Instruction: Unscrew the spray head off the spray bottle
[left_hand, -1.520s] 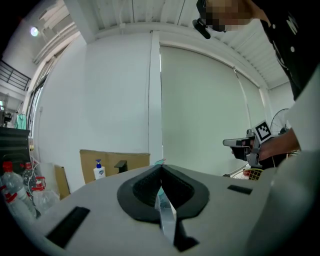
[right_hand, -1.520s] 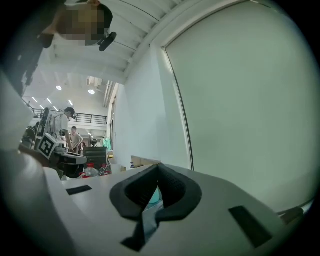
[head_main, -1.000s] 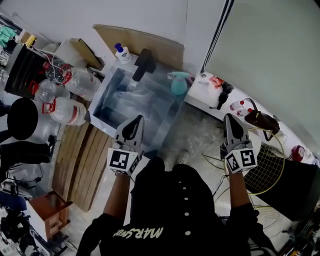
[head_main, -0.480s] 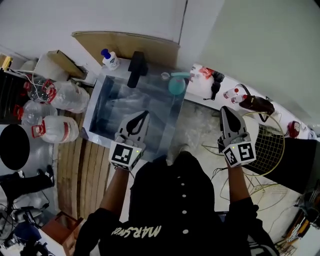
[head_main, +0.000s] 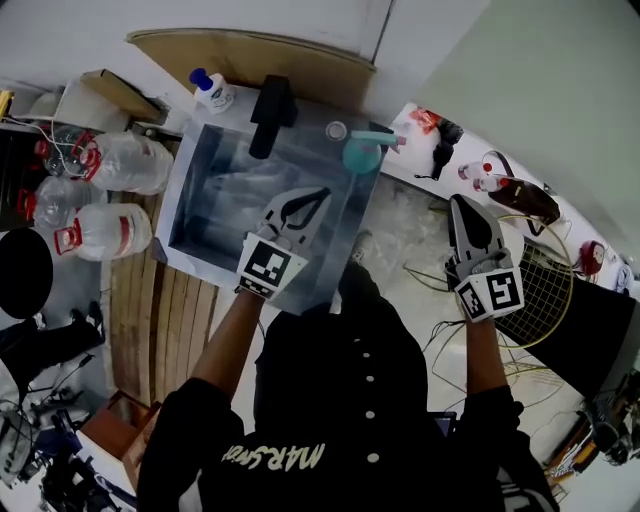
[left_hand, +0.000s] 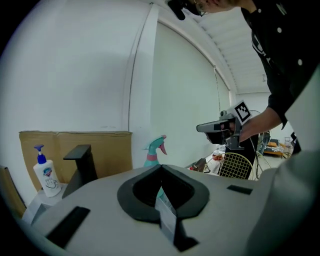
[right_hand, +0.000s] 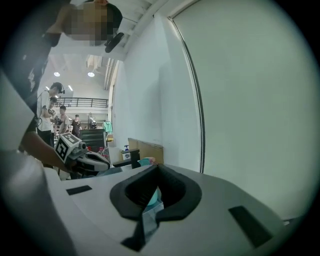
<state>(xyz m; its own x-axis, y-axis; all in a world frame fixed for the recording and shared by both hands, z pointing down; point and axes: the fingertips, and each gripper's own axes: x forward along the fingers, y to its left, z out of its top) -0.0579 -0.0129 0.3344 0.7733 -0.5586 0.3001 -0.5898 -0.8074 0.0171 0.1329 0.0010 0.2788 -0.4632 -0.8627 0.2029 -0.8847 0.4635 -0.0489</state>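
Head view: spray bottle (head_main: 360, 152) stands upright on the table (head_main: 200, 200) at its far right corner. Long axis is vertical. Spray head (head_main: 375, 137) is on, and the pink nozzle (head_main: 400, 140) points to 3 o'clock. Left tongs (head_main: 322, 193) are closed and empty, over the table, tips aimed at 1 o'clock toward the bottle, near it but not touching. Right tongs (head_main: 459, 202) are closed and empty, off the table's right edge, bottle at their 10 o'clock, well apart. Left gripper view: bottle shows just above the shut tips, nozzle again to 3 o'clock. White pump bottle (head_main: 210, 90) sits beyond the table's far left corner.
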